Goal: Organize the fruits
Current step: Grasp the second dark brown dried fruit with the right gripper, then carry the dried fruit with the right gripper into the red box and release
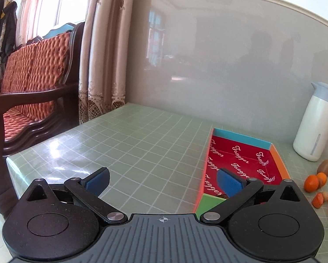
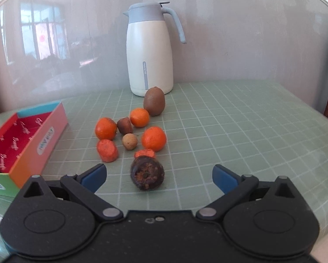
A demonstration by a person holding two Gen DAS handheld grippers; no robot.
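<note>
Between the spread right gripper point(image 2: 159, 178) fingers lies a dark fruit point(image 2: 147, 176).

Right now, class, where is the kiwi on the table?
In the right wrist view, the kiwi stands at the far end of the fruit cluster, just in front of the white jug, with an orange beside it at its near left.

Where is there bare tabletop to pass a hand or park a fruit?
Bare cloth lies left of the box out to the table edge, and right of the jug and tangerines. It is crowded between box and jug, where the kiwi and the dark fruit sit close.
</note>
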